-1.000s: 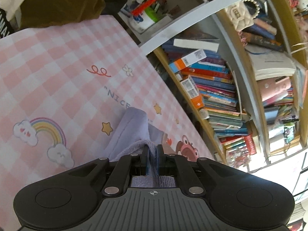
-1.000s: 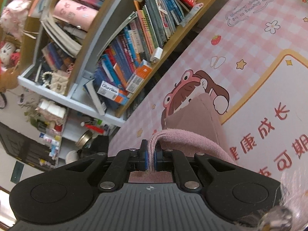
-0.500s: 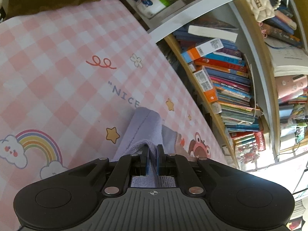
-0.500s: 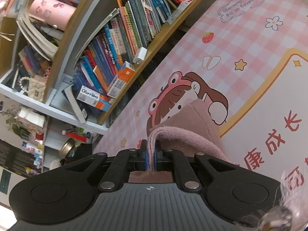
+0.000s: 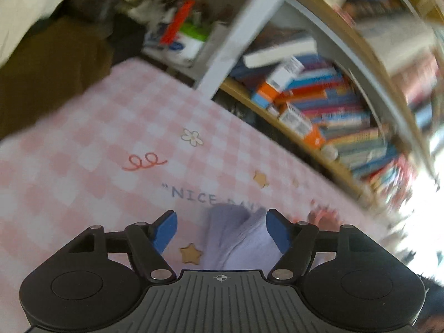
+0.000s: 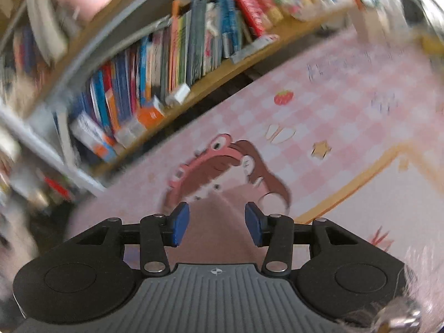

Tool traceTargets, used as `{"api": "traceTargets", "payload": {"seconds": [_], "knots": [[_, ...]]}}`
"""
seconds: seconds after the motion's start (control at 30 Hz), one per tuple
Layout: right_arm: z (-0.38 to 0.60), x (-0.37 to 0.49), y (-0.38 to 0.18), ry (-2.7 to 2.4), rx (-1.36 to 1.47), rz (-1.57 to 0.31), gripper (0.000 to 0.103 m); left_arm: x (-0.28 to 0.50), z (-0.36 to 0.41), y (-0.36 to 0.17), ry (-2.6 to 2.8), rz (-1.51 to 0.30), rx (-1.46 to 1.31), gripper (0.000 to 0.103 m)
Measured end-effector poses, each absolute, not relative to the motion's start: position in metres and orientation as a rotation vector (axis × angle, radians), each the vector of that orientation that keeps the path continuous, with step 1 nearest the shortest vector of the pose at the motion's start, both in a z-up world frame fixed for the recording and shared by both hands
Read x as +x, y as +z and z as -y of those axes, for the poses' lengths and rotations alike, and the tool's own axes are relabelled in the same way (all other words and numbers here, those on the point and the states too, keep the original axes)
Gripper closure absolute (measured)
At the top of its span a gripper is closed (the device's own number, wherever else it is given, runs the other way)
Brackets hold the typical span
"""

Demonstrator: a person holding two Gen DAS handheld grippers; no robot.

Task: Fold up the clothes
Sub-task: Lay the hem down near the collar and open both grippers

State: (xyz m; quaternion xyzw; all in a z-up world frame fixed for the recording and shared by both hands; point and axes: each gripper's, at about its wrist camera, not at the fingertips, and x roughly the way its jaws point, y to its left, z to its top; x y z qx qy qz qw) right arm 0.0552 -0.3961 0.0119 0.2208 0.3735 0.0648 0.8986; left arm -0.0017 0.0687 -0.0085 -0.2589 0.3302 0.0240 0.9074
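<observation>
Both wrist views angled down, close over pink mat, bookshelf apparently shared

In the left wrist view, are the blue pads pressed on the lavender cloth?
No, the left gripper's jaws are opening, and the lavender cloth lies loose between them.

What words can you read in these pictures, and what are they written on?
"NICE: printed in blue on the pink checked mat; the lilac cloth hides the rest.
Outlined writing on the mat's far end, right wrist view: too blurred to read.
Red strokes on the mat's white panel: cut off, unreadable.
Book spines and box labels on the shelves: too blurred.
</observation>
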Motion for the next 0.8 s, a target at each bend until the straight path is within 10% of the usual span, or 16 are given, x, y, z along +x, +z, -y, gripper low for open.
{"api": "traceTargets", "payload": {"seconds": [0.3, 0.37, 0.43, 0.8], "knots": [[0.343, 0.083, -0.021, 0.202, -0.045, -0.774, 0.061, 0.031, -0.008, -0.024, -0.039, -0.689, -0.111, 0.033], [0.348, 0.089, -0.028, 0.219, 0.013, -0.807, 0.078, 0.037, -0.002, -0.029, -0.061, -0.711, -0.063, 0.083], [0.354, 0.092, -0.031, 0.238, 0.087, -0.836, 0.098, 0.038, -0.003, -0.029, -0.072, -0.712, -0.055, 0.098], [0.382, 0.111, -0.043, 0.188, 0.279, -0.879, 0.098, 0.074, -0.021, -0.053, -0.001, -0.771, -0.186, 0.097]]}}
